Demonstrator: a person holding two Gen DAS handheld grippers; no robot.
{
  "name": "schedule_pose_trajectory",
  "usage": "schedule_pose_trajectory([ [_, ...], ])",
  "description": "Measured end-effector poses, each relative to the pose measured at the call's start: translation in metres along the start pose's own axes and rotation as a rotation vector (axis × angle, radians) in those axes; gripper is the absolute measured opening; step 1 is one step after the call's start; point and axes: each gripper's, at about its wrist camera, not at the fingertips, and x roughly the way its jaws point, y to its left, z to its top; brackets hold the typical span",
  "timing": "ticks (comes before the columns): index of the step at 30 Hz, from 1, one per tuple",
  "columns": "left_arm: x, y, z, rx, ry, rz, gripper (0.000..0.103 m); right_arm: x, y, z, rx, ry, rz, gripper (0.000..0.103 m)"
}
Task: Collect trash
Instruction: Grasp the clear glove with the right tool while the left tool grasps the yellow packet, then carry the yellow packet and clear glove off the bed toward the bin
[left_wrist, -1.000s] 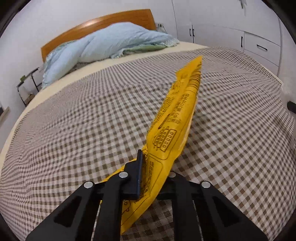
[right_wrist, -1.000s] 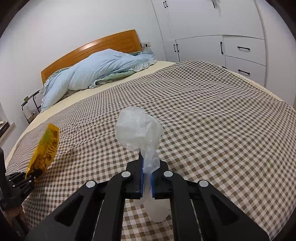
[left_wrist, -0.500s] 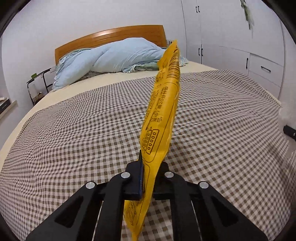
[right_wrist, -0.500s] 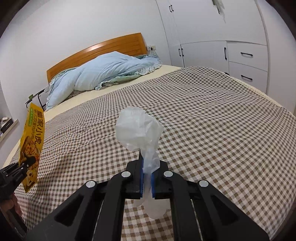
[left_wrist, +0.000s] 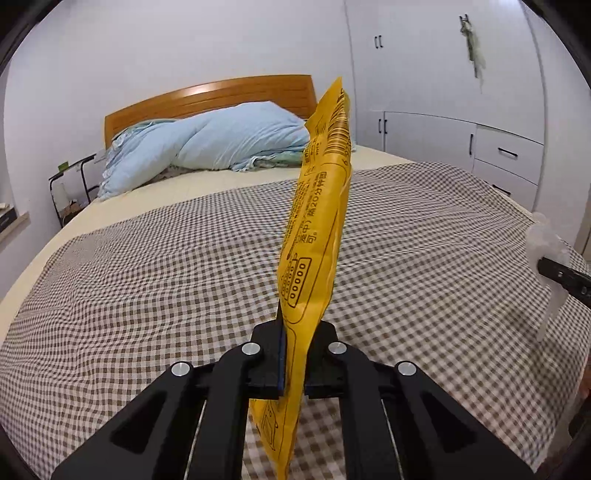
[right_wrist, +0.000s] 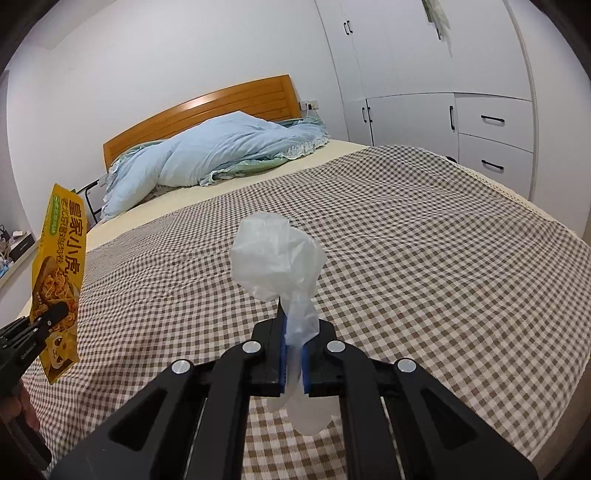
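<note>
A wide bed (left_wrist: 184, 258) fills both views, covered by a brown-and-white checked blanket (right_wrist: 424, 240) with a cream sheet showing beyond it. At the far end a wooden headboard (left_wrist: 207, 94) backs a rumpled pale-blue duvet (right_wrist: 221, 155). White wardrobe doors and drawers (right_wrist: 480, 122) line the wall on the right, and a small black-framed stand (left_wrist: 70, 192) sits beside the head of the bed.

The left gripper (left_wrist: 291, 360) is clenched on a yellow snack packet (left_wrist: 317, 229) — held edge-on to its own camera, upright and lifted clear of the blanket, with its lower end hanging below the jaws. From the right wrist view the same packet (right_wrist: 61, 280) shows its printed face at the left edge, pinched low down by the left gripper (right_wrist: 55, 314).

The right gripper (right_wrist: 293, 363) is closed tight on a crumpled clear plastic bag (right_wrist: 277, 258) — its bunched top billows above the blue pads (right_wrist: 282, 350) and a tail droops beneath them, above the blanket. In the left wrist view that bag (left_wrist: 546, 251) appears at the far right edge.
</note>
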Motion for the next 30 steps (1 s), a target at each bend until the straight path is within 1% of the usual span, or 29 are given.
schedule_pose_trajectory([
  [8,-0.037,-0.013,-0.006,0.011,-0.048,-0.019,0.003,-0.016,0.008,-0.004,-0.033,-0.017,0.022,0.006],
  [12,-0.056,-0.021,-0.009,0.010,-0.070,-0.034,0.003,-0.029,0.012,-0.011,-0.057,-0.020,0.036,0.006],
  [18,-0.094,-0.030,-0.016,-0.002,-0.110,-0.056,0.003,-0.054,0.018,-0.023,-0.098,-0.031,0.038,0.006],
  [23,-0.122,-0.034,-0.017,0.005,-0.120,-0.082,0.003,-0.078,0.025,-0.026,-0.120,-0.064,0.038,0.006],
  [30,-0.155,-0.043,-0.027,0.025,-0.119,-0.097,0.003,-0.107,0.022,-0.034,-0.121,-0.066,0.055,0.006],
])
